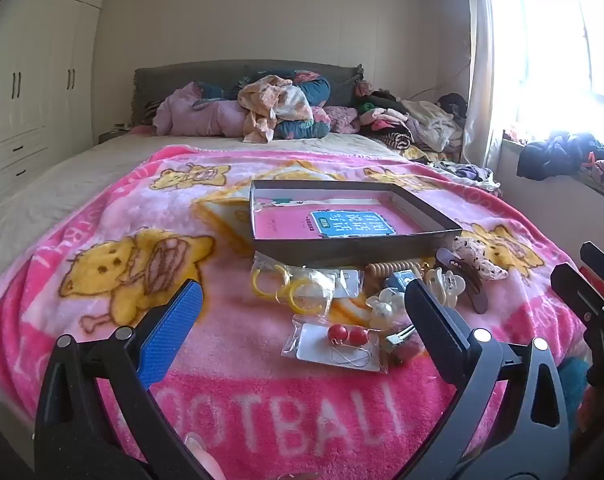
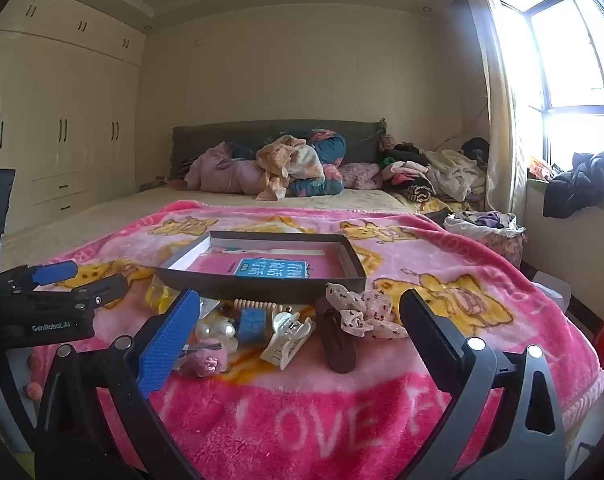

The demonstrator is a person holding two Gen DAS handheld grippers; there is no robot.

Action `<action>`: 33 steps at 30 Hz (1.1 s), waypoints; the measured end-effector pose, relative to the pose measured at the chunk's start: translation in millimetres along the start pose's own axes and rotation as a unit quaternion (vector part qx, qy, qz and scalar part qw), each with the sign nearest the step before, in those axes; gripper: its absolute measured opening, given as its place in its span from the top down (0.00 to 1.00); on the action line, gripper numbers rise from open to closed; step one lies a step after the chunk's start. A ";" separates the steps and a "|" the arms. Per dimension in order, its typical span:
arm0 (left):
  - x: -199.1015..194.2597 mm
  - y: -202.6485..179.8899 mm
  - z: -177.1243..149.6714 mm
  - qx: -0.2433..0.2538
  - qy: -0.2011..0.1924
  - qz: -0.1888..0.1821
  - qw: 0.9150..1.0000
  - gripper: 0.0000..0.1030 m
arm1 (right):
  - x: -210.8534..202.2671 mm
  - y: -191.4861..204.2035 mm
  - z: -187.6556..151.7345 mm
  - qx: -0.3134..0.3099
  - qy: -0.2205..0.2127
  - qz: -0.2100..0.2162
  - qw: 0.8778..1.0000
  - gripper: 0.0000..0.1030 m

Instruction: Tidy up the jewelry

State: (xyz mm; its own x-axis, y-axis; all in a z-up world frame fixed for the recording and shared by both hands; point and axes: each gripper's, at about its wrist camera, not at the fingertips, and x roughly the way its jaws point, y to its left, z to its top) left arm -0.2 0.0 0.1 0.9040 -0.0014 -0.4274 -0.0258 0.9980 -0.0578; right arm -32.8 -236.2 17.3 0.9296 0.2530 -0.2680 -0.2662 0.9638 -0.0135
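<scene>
- Left wrist view is showing the left gripper (image 1: 302, 320) hanging with jaws spread wide, gripping nothing, above a bagged pair of red bead earrings (image 1: 348, 335) lying near the pink blanket's (image 1: 102, 208) front edge.
- Right gripper (image 2: 298, 328) is likewise gaping empty, over a white claw clip (image 2: 288, 340), a brown barrette (image 2: 338, 340) and a floral bow (image 2: 362, 312) (all loose on the blanket).
- A shallow dark box (image 2: 262, 286) is sitting just behind them, toward the blanket's middle.

Bed (image 1: 42, 184), pink blanket (image 1: 230, 360), box (image 1: 354, 246), jewelry (image 1: 338, 344)
</scene>
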 end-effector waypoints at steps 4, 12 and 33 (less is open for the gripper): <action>0.2 0.6 0.1 -0.005 0.002 -0.002 1.000 0.10 | 1.3 0.2 1.9 -0.003 -0.004 -0.001 1.000 0.06; -2.0 0.9 2.3 0.001 -0.002 -0.003 1.000 0.10 | -1.7 6.7 -1.8 -0.006 -0.008 -0.001 1.000 0.06; -4.0 -4.4 5.0 0.005 -0.005 -0.002 1.000 0.10 | -2.4 1.4 -1.3 -0.004 -0.009 0.002 1.000 0.06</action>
State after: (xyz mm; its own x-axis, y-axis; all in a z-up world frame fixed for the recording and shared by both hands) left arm -1.6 -4.1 6.6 0.9082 -0.0057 -0.4184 -0.0173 0.9985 -0.0512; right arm -35.7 -235.6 16.6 0.9328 0.2593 -0.2502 -0.2726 0.9619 -0.0194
